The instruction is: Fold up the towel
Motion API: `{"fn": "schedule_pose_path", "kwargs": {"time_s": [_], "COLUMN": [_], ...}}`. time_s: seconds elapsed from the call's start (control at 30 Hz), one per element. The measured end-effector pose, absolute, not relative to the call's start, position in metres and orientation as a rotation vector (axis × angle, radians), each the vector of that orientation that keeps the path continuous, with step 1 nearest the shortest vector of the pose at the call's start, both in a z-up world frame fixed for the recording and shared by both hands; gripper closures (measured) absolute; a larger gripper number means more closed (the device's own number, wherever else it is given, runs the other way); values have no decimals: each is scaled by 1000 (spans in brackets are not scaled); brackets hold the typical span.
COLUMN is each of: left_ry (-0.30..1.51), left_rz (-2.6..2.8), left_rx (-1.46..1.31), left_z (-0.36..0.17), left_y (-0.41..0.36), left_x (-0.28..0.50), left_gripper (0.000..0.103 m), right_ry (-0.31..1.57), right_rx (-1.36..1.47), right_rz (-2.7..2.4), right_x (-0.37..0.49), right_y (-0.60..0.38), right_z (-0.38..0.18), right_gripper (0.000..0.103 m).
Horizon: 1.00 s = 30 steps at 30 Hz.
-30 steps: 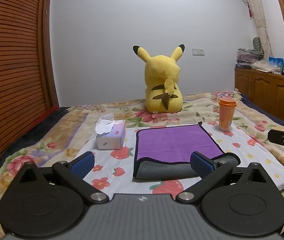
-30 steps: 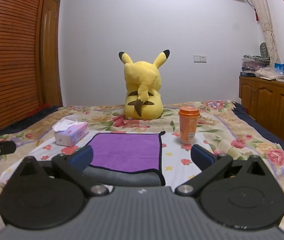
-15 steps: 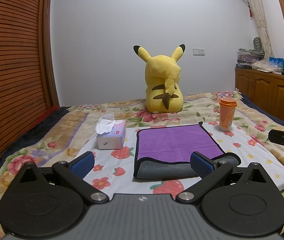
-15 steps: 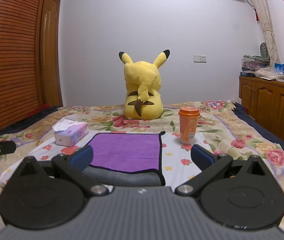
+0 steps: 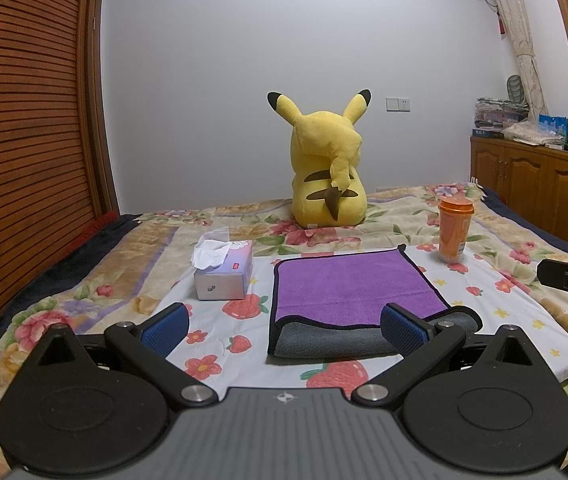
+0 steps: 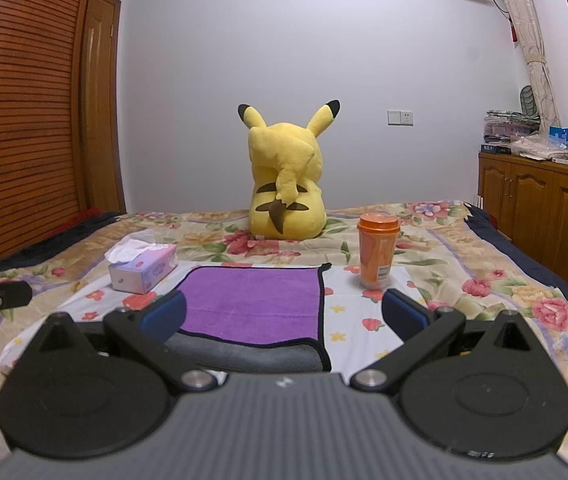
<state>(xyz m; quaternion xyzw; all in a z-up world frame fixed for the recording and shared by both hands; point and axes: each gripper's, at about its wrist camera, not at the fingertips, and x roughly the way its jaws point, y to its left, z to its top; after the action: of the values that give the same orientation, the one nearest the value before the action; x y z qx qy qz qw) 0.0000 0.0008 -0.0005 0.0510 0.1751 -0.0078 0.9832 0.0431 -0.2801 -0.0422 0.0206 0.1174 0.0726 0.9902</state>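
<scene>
Lying straight ahead of both tools on the strawberry-print sheet (image 5: 496, 280), the purple towel (image 5: 348, 284) shows its grey underside in a rolled fold along the near edge, which runs left to right. From the left, the left gripper (image 5: 284, 330) hangs released, fingers wide apart, framing the towel's near left corner; that corner sits just beyond its fingertips. The right gripper (image 6: 284, 314) is equally spread and empty, with the towel (image 6: 254, 302) offset toward its left finger and the near right corner between its fingers. Each tool seems about equally near its own corner. A tissue box (image 5: 224, 274) stands left of the towel, an orange cup (image 5: 455, 229) at its far right.
</scene>
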Motion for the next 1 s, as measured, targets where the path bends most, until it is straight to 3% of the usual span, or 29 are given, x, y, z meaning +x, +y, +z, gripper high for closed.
{"fn": "schedule_pose_path", "kwargs": {"time_s": [1.0], "left_ry": [354], "left_rz": [-16], "left_rx": [104], "left_z": [-3], "left_y": [5], "left_x": [1], "left_gripper": [0], "right_ry": [234], "right_rx": [44], "right_rz": [146], "right_x": [43], "right_y": [-281], "right_z": [-42], "right_gripper": [0]}}
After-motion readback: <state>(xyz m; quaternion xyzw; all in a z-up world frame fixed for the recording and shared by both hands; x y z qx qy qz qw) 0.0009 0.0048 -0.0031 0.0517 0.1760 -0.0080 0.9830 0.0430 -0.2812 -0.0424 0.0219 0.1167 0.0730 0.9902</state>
